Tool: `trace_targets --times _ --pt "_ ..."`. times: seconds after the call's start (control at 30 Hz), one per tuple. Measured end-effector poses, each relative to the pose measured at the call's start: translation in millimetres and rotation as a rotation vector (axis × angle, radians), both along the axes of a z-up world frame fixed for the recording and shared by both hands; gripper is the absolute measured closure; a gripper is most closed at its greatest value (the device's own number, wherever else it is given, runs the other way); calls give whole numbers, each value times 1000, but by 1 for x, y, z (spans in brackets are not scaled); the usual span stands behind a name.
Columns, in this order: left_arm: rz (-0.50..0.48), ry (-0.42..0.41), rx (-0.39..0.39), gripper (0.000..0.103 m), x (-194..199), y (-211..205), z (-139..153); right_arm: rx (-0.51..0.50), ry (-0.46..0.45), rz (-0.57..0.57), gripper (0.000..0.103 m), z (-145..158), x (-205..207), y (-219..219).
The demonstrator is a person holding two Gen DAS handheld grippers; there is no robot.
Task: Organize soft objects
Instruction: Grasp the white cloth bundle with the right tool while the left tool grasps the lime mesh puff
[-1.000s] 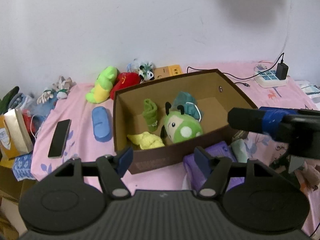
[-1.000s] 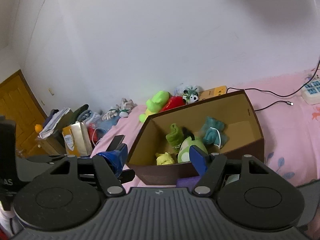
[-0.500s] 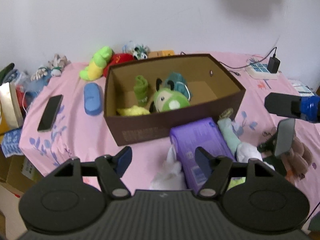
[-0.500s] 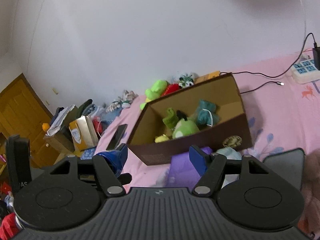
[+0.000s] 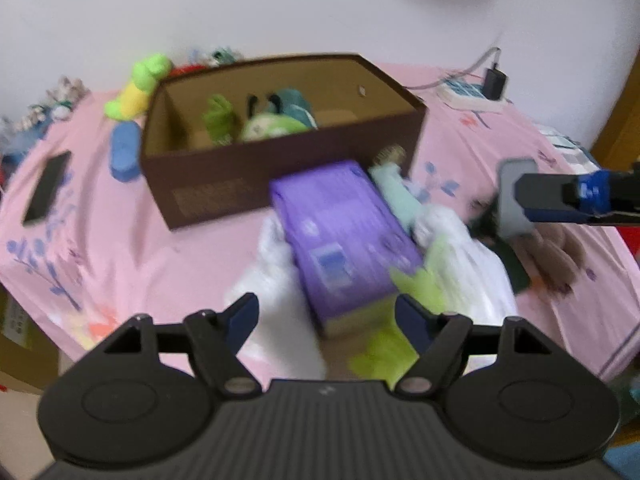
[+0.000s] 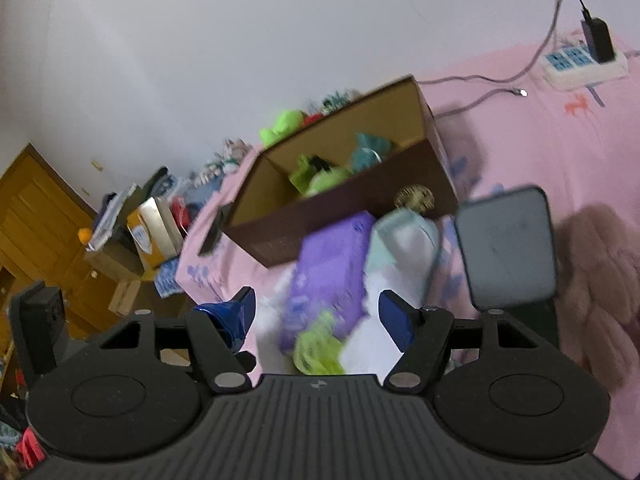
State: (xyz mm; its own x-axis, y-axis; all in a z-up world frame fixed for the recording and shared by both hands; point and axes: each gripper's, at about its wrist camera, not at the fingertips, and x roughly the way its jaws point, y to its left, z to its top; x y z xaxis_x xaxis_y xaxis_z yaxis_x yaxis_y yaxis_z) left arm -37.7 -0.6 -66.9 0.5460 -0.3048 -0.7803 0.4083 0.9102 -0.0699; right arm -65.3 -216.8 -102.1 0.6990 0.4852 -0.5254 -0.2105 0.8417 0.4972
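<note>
One brown cardboard box (image 5: 256,184) on pink bedsheet (image 5: 120,240), three green and teal plush toys inside, one purple pack (image 5: 340,236) just before box, left gripper (image 5: 326,316) jaws lately widening and empty, right gripper (image 6: 316,312) jaws apart and empty

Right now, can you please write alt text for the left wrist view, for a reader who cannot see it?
The open left claw hovers empty over a purple pack lying on white and green soft things on a pink bedsheet. Behind it stands a brown cardboard box with plush toys inside. The picture is blurred.
</note>
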Motion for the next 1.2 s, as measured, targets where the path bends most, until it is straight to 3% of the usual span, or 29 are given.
trace_targets --times 0.2,0.53,0.7,0.97,1.03,1.07,1.1,1.13,1.2 --pt "-48 22 -35 25 -17 -11 -18 -56 47 -16 49 -19 -5 -8" --pt "-65 50 -52 25 -20 -31 -38 -14 100 -40 50 -38 1 -15" --pt "-80 17 3 25 -19 -46 -48 -8 123 -51 50 -46 10 -14" --pt "-101 9 4 25 -14 -55 -61 1 157 -44 51 -56 20 -9" --pt "-100 19 3 25 -13 -57 -64 4 160 -33 54 -57 21 -7" --pt "-103 22 4 30 -14 -58 -65 5 158 -20 57 -57 21 -6" --pt "-111 29 0 39 -14 -58 -67 6 158 -6 63 -57 22 -6" --pt "-111 33 -2 42 -16 -58 -67 9 158 6 68 -57 22 -5" --pt "-105 28 -3 44 -16 -58 -69 10 169 25 87 -58 23 -5"
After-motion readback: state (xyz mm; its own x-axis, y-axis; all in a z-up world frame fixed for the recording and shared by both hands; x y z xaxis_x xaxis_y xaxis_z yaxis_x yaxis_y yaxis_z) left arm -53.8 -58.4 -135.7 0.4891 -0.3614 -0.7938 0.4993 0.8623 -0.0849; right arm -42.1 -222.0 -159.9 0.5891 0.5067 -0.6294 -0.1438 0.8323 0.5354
